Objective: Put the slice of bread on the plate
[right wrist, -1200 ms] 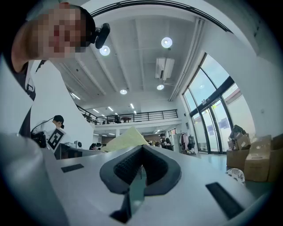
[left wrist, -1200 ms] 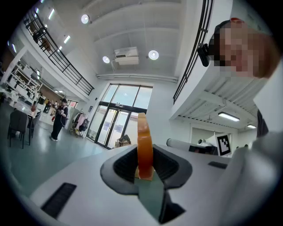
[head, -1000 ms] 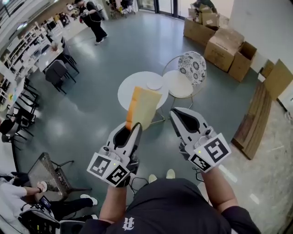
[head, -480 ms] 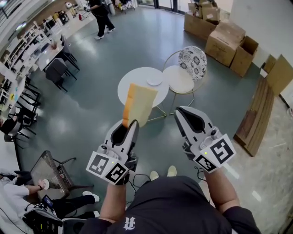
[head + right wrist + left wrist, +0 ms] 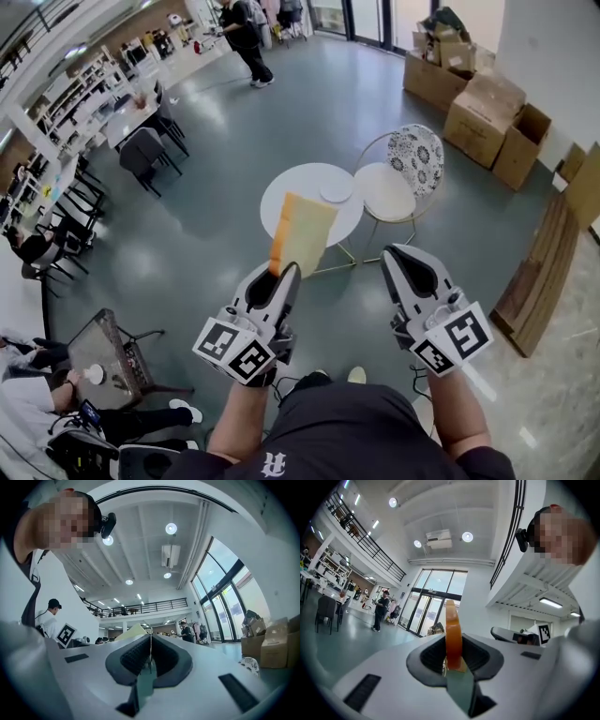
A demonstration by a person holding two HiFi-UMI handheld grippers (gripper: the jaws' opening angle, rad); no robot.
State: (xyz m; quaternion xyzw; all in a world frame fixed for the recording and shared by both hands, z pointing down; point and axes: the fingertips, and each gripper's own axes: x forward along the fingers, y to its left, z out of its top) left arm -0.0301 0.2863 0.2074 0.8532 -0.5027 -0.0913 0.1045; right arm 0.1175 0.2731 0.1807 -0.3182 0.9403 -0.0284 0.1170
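1. The left claw point(image 5: 285, 273) is clenched on the slice of bread point(image 5: 302, 234). In the left gripper view its jaws pinch the slice's lower edge point(image 5: 453, 634), and the orange crust faces the camera edge-on.
2. The slice stands upright above the claw, held in the air and resting on nothing. Its pale face shows in the head view.
3. The right claw point(image 5: 399, 255) is just right of the left one. In the right gripper view its jaws point(image 5: 150, 654) are pressed together with nothing between them.
4. A round white tabletop point(image 5: 286, 192) stands on the floor beyond both claws. A small white plate point(image 5: 337, 190) sits on its far right part.
5. In the head view the slice overlaps the tabletop's near edge. It is clear of the plate and has not been set down.
6. A chair point(image 5: 415, 159) with a patterned back stands just right of the tabletop.
7. Cardboard boxes point(image 5: 478, 112) are stacked at far right.
8. A person point(image 5: 246, 42) walks far off at upper left.
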